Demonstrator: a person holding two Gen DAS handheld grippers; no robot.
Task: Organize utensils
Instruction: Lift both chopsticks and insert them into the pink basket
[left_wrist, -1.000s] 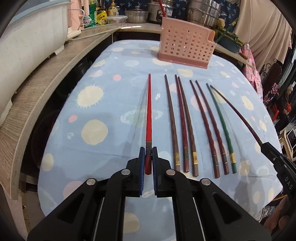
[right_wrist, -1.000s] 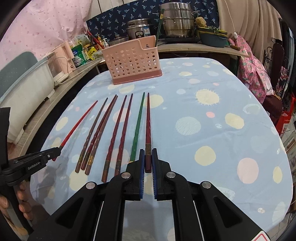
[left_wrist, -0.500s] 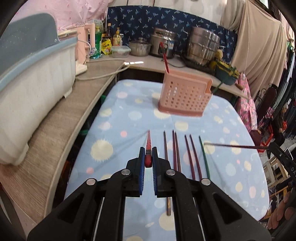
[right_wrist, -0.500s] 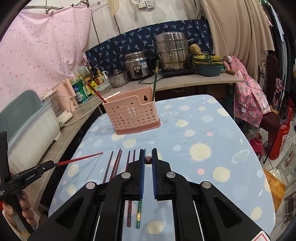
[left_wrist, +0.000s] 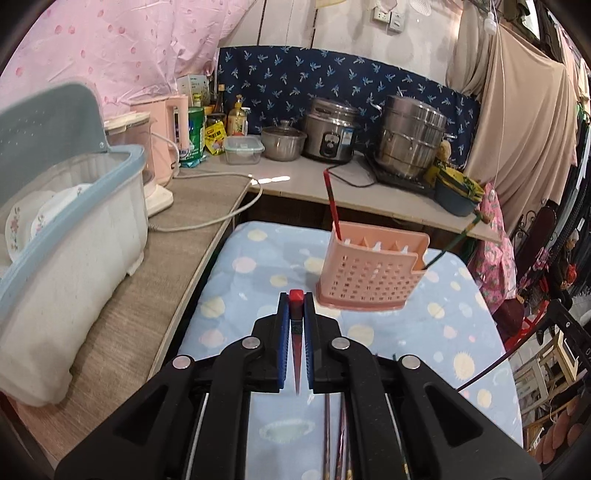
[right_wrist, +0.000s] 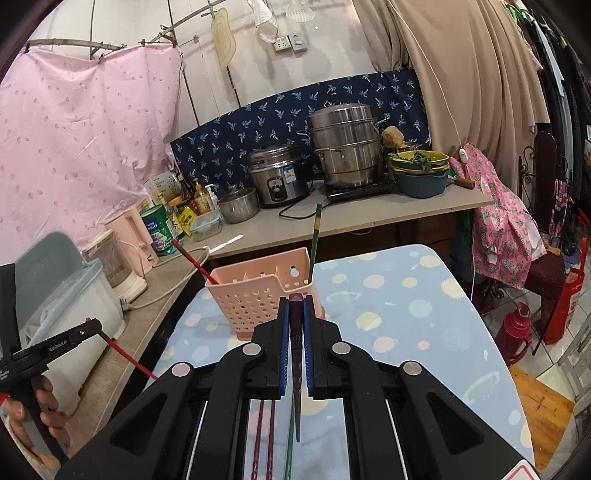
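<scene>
A pale-blue spotted cloth is covering the table (left_wrist: 236, 295), a pink basket (left_wrist: 369, 277) standing on it; each gripper's fingers are clamping one chopstick, pots lining the wall counter (right_wrist: 369, 218).

Two tools are showing. The left tool (left_wrist: 295, 299) is gripping one red chopstick (left_wrist: 296, 332), and the right tool (right_wrist: 295, 301) is gripping one dark chopstick (right_wrist: 296, 332).

One pink basket (left_wrist: 369, 273) is standing ahead of both tools. It is holding two chopsticks: one red basket chopstick (left_wrist: 331, 203) and one green basket chopstick (right_wrist: 316, 236).

Three chopsticks are lying on the bench (right_wrist: 406, 295) beneath the right tool, namely two maroon chopsticks (right_wrist: 259, 443) and one green chopstick (right_wrist: 289, 454). More are lying under the left tool, too hidden to count.

Far beyond the tools, three metal pots are sitting: one rice cooker (left_wrist: 328, 133), one steamer (left_wrist: 410, 136) and one small lidded pot (left_wrist: 283, 142).
</scene>
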